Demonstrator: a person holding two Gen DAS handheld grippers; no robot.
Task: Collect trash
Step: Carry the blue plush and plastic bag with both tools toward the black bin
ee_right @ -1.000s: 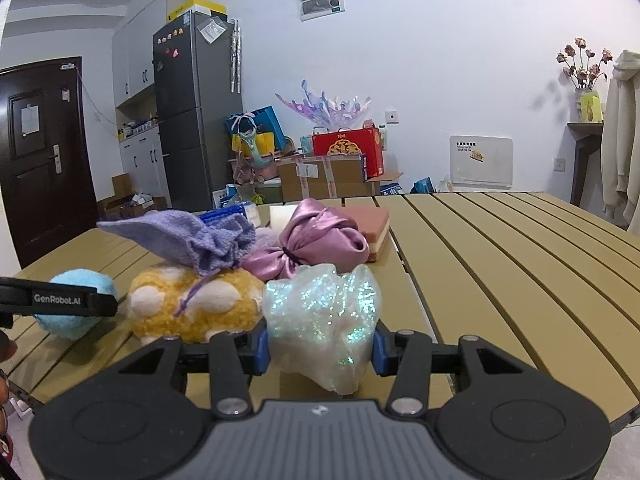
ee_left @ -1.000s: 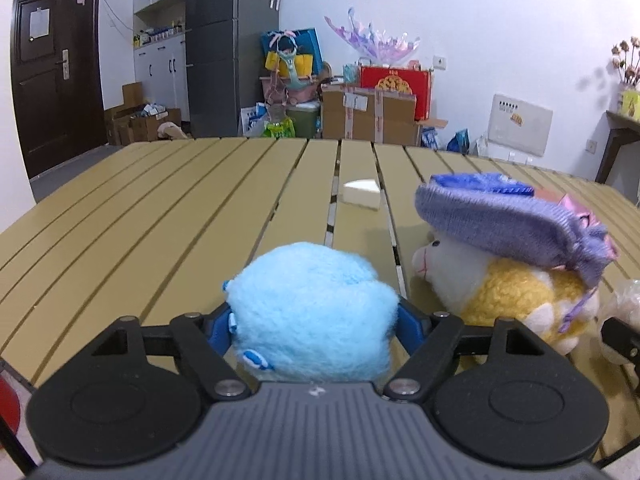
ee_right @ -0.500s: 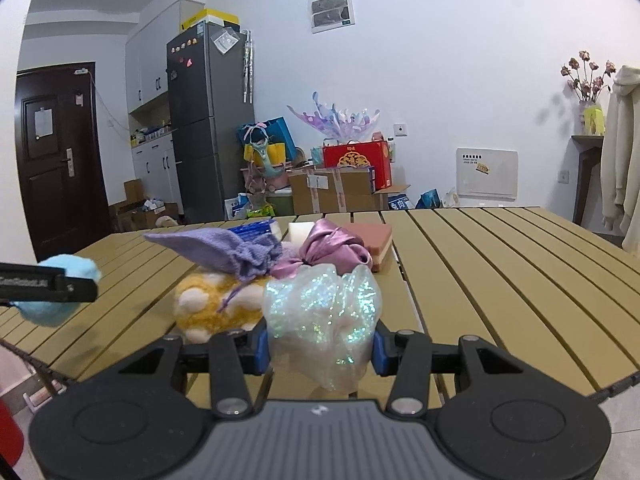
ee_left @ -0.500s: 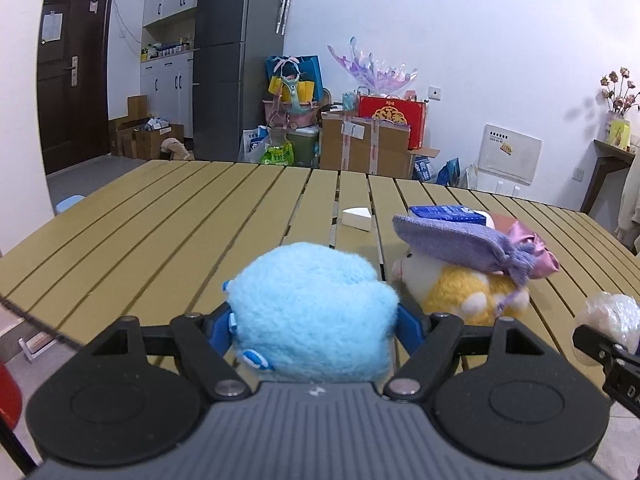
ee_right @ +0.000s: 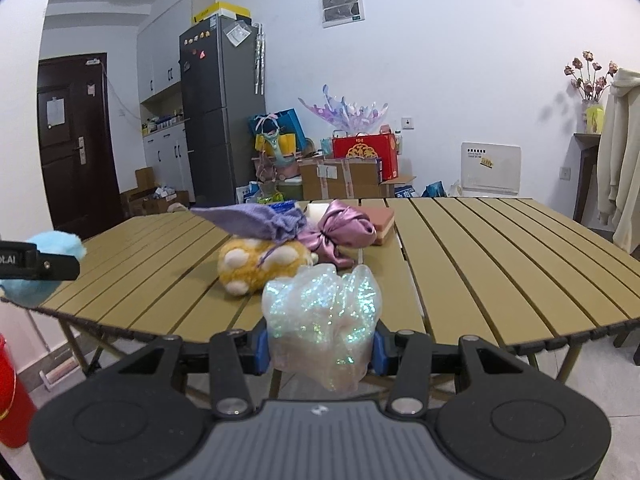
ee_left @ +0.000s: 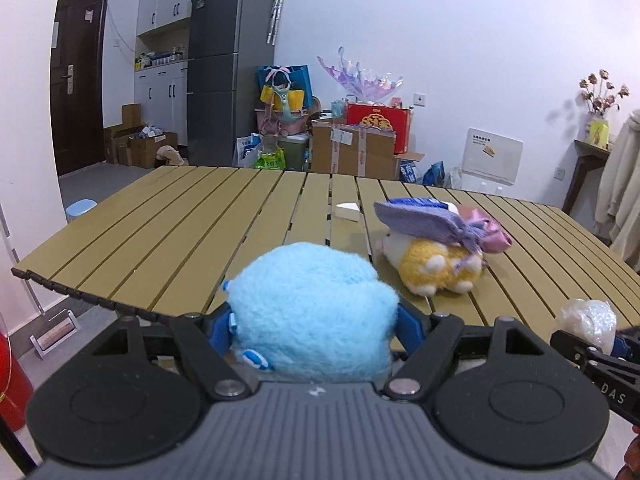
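The left gripper [ee_left: 314, 326] is clamped on a fluffy blue ball [ee_left: 312, 312], and the right gripper [ee_right: 320, 346] pinches a crumpled glittery wrapper [ee_right: 322, 312]; both are held off the bench [ee_right: 500, 256] edge. The slick wrapper could slide from its shallow pinch and drop to the floor.

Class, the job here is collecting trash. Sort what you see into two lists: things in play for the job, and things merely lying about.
In play:
- left gripper, shut on fluffy blue plush ball
- right gripper, shut on crumpled iridescent plastic wrap

Lying about on slatted wooden table:
- yellow plush toy
- purple knitted pouch
- pink satin bow
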